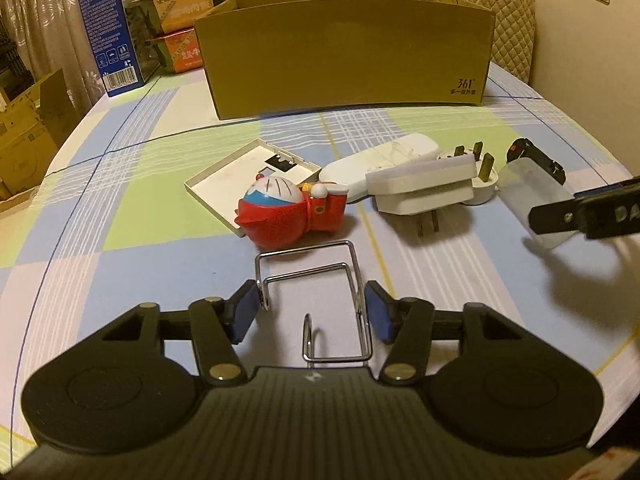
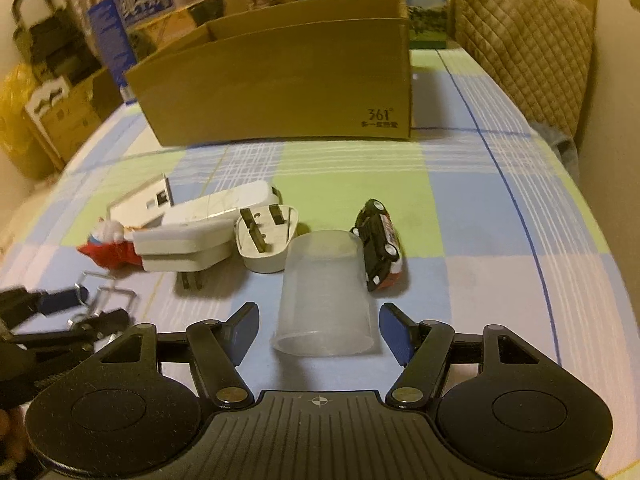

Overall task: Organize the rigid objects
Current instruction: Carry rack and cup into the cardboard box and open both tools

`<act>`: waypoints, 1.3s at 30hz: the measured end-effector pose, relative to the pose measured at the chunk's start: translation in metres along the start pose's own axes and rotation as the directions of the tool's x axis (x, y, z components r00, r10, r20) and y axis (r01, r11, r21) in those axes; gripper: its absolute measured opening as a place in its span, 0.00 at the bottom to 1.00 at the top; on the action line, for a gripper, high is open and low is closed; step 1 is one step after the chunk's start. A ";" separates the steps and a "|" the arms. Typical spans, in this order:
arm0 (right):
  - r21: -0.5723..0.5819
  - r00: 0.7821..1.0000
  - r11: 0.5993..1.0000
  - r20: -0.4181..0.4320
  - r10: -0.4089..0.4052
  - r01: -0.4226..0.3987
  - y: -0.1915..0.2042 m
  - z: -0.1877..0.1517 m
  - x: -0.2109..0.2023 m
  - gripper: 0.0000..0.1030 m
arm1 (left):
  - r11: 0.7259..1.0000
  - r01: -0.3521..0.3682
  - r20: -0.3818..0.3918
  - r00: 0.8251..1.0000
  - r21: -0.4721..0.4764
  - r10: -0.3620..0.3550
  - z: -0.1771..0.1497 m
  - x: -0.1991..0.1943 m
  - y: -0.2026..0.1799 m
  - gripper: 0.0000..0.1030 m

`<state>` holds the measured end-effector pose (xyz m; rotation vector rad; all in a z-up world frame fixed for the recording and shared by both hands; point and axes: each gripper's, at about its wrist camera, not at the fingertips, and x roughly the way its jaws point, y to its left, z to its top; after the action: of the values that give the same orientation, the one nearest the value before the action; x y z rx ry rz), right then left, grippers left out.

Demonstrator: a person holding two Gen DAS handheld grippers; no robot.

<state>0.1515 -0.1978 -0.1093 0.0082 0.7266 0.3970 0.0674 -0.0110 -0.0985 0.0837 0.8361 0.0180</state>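
My left gripper (image 1: 314,310) stands around a bent metal wire holder (image 1: 316,280) on the checked tablecloth; both blue pads touch or nearly touch its sides. My right gripper (image 2: 320,330) is open around an upturned translucent plastic cup (image 2: 326,296), pads clear of its walls. Behind lie a red Doraemon figure (image 1: 288,210), a white lid tray (image 1: 244,176), a white remote-like bar (image 1: 380,160), a white adapter (image 1: 420,190), a three-pin plug (image 2: 266,242) and a toy car (image 2: 380,246). An open cardboard box (image 1: 344,52) stands at the back.
Cartons, among them a blue milk carton (image 1: 110,24), stand behind the box at the table's back left. A quilted chair back (image 2: 520,36) is at the right. The other gripper shows in each view: the right one at the right edge (image 1: 580,210), the left one at the left edge (image 2: 60,312).
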 end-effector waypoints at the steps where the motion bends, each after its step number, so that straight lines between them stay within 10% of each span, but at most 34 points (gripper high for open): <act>1: -0.019 1.000 1.000 -0.001 -0.011 0.011 0.003 0.000 0.003 0.62 | 1.000 0.002 0.001 1.000 -0.005 -0.002 0.000 0.000 0.000 0.52; 17: -0.084 0.995 0.992 -0.015 -0.097 0.095 0.014 0.004 0.024 0.48 | 1.000 -0.016 0.005 1.000 -0.024 0.016 0.004 0.003 0.003 0.48; 39: -0.019 0.997 1.000 0.079 -0.008 0.009 0.019 0.016 -0.029 0.48 | 0.998 0.063 0.093 0.994 -0.010 -0.061 0.043 -0.042 -0.003 0.47</act>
<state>0.1360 -0.1879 -0.0757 0.0025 0.6451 0.3936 0.0714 -0.0191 -0.0393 0.0461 0.7451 -0.0387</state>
